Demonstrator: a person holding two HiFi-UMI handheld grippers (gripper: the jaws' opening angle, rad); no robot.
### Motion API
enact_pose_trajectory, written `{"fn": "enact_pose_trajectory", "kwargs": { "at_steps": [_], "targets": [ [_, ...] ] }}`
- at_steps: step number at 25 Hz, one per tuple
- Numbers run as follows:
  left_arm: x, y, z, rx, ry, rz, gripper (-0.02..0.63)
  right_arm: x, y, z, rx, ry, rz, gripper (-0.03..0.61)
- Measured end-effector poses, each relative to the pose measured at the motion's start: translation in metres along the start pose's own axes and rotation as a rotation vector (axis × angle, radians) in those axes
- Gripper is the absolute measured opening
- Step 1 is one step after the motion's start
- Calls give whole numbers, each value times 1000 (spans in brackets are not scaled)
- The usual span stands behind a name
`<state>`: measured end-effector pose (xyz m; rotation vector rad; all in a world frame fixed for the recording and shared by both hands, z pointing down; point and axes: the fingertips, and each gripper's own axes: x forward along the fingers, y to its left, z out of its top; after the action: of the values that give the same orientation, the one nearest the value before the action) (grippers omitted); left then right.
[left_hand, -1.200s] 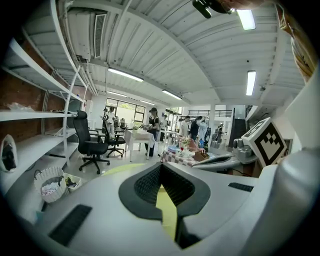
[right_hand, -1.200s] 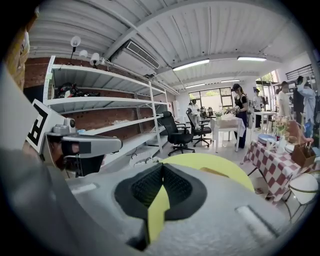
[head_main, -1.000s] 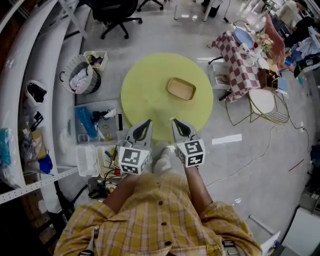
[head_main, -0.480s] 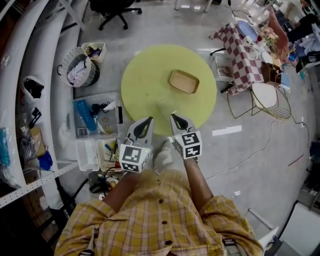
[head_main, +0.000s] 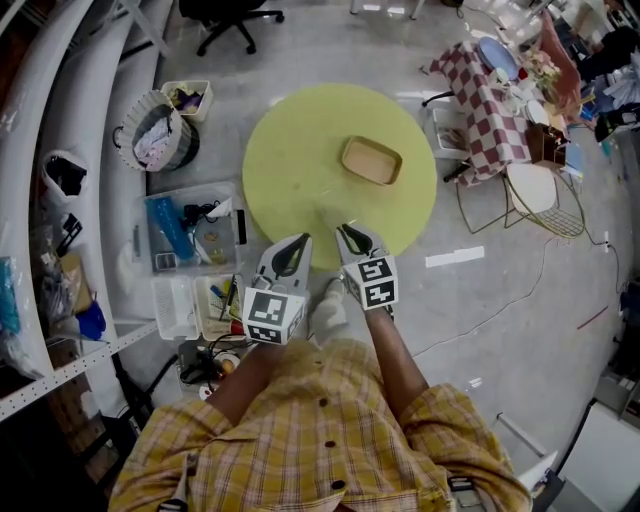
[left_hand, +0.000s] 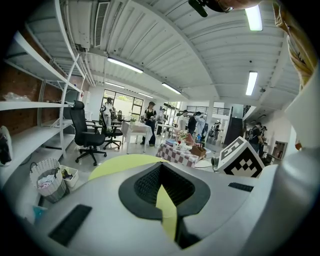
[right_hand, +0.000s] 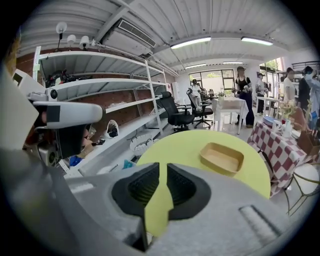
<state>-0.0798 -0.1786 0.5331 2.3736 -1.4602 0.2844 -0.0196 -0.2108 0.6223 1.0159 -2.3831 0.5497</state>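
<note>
I stand over a round yellow-green table (head_main: 300, 150) that carries a shallow tan tray (head_main: 371, 161), empty. Both grippers hover side by side at the table's near edge. The left gripper (head_main: 297, 243) (left_hand: 160, 166) has its jaws together and holds nothing; the table (left_hand: 120, 165) shows just beyond it. The right gripper (head_main: 347, 232) (right_hand: 162, 167) stands open by a narrow slit, also empty, and points at the table (right_hand: 185, 145) with the tray (right_hand: 222, 158) ahead to its right.
Left of the table stand a wicker basket of cloths (head_main: 158, 140) and clear bins of tools (head_main: 195, 235) on the floor, beside long white shelves (head_main: 60, 150). A checked-cloth table (head_main: 490, 90) and a white wire chair (head_main: 535, 200) stand at right. People stand far back (right_hand: 243, 90).
Both grippers have tipped downward, so more of the yellow table shows and the tray has come into the right gripper view. The right jaws have parted slightly. The right gripper edged forward.
</note>
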Motion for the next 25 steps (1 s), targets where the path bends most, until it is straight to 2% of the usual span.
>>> {"fn": "enact_pose_trajectory", "kwargs": {
  "at_steps": [8, 10, 25],
  "targets": [
    [6, -2, -5, 0, 18, -10, 5, 15, -6, -14, -8, 47, -4, 49],
    [8, 0, -6, -1, 20, -10, 5, 22, -8, -19, -6, 66, -2, 78],
    [23, 4, -28, -2, 55, -15, 5, 63, -15, -48, -40, 150, 11, 155]
  ]
}}
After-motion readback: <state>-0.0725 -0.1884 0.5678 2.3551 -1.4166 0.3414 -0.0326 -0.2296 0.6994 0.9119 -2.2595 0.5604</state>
